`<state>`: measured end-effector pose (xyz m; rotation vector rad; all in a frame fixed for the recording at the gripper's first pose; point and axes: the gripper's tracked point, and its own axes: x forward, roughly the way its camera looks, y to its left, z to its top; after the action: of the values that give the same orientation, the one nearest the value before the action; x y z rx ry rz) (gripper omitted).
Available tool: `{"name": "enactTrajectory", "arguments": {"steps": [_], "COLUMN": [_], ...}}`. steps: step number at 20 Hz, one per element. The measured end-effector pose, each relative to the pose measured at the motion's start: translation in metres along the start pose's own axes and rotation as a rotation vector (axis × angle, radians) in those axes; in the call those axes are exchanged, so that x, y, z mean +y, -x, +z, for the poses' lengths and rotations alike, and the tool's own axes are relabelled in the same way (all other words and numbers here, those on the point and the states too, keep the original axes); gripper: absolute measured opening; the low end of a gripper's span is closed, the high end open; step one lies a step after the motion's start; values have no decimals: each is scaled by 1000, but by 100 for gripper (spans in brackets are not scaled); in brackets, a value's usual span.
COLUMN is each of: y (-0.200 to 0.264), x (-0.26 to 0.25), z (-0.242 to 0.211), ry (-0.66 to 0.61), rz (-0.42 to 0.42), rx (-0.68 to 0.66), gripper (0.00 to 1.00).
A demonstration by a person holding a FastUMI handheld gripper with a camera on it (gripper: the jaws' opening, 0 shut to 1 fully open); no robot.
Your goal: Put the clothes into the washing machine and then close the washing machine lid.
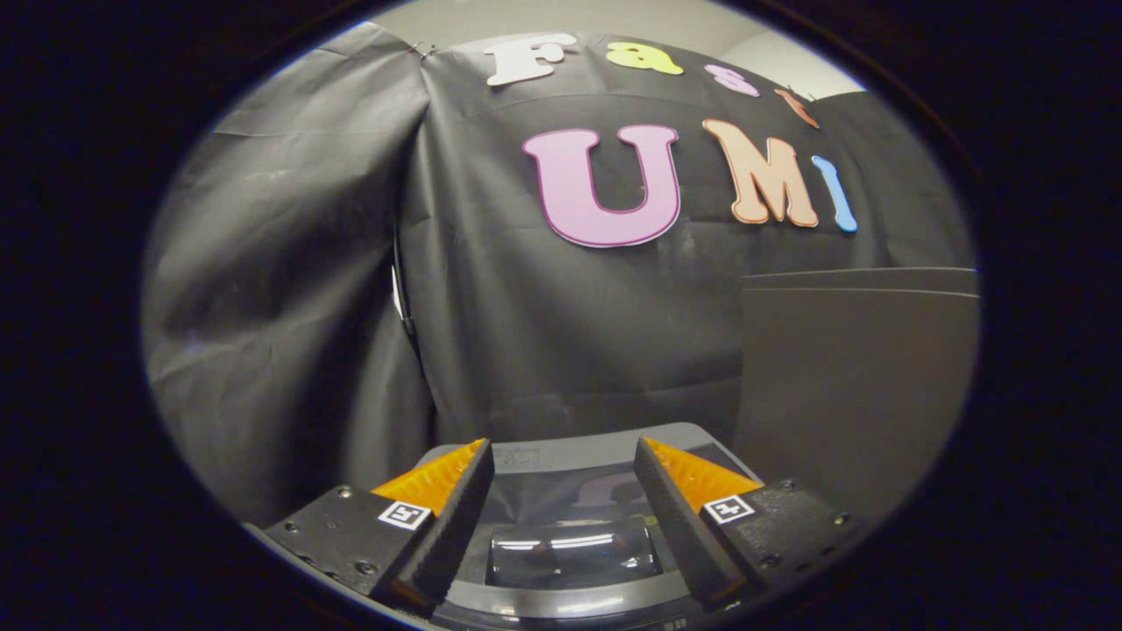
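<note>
My gripper (561,456) is open, its two orange-and-black fingers (456,504) spread wide with nothing between them. Below and between the fingers lies the top of the washing machine (570,456), grey-rimmed, with its glossy dark lid (570,548) down flat and reflecting the room lights. The fingers hover above the lid; I cannot tell whether they touch it. No clothes are in sight.
Black cloth (526,307) hangs as the booth wall straight ahead, close behind the machine. A dark flat panel (859,377) stands to the right of the machine, rising above the height of the lid.
</note>
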<state>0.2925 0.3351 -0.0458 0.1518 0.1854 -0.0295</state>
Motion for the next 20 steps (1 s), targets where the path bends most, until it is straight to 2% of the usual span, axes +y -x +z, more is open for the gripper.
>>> {"name": "enactTrajectory", "arguments": {"steps": [9, 14, 20], "y": [37, 71, 108], "x": [-14, -37, -66], "z": [-9, -14, 0], "ry": [63, -15, 42], "rz": [8, -19, -23], "rx": [49, 111, 99], "gripper": [98, 97, 98]}}
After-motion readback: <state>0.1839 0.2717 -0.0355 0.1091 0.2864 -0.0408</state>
